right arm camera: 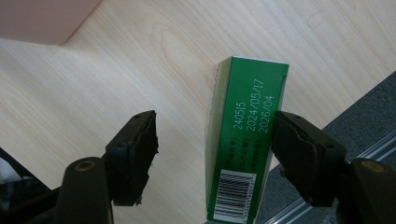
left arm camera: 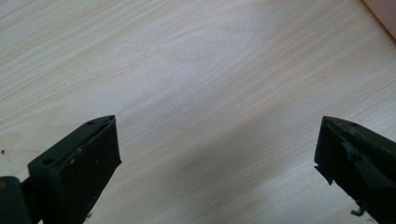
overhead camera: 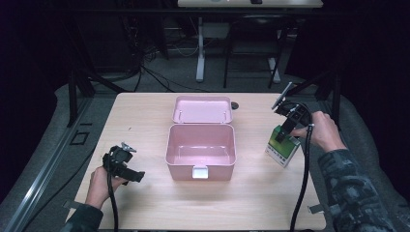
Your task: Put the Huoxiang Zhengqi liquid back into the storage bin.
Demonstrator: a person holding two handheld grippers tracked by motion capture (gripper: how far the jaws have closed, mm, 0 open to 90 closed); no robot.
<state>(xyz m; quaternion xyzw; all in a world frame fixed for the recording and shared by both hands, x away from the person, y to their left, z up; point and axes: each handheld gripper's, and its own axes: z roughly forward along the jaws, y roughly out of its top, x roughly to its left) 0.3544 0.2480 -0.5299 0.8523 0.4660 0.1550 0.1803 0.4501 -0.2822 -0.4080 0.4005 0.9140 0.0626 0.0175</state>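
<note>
Right gripper view has the right tool (right arm camera: 212, 154) released astride the green box (right arm camera: 243, 140), one jaw touching at 3 o'clock; closing off-centre could topple it.

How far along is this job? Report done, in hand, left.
Done: the pink box stands open at mid-table, its lid back, nothing visible inside. In hand: the right gripper straddles the standing green carton; one pad touches it, the other is still apart. Left: likely gripping, lifting and boxing the carton. The left gripper waits open over bare table.
</note>
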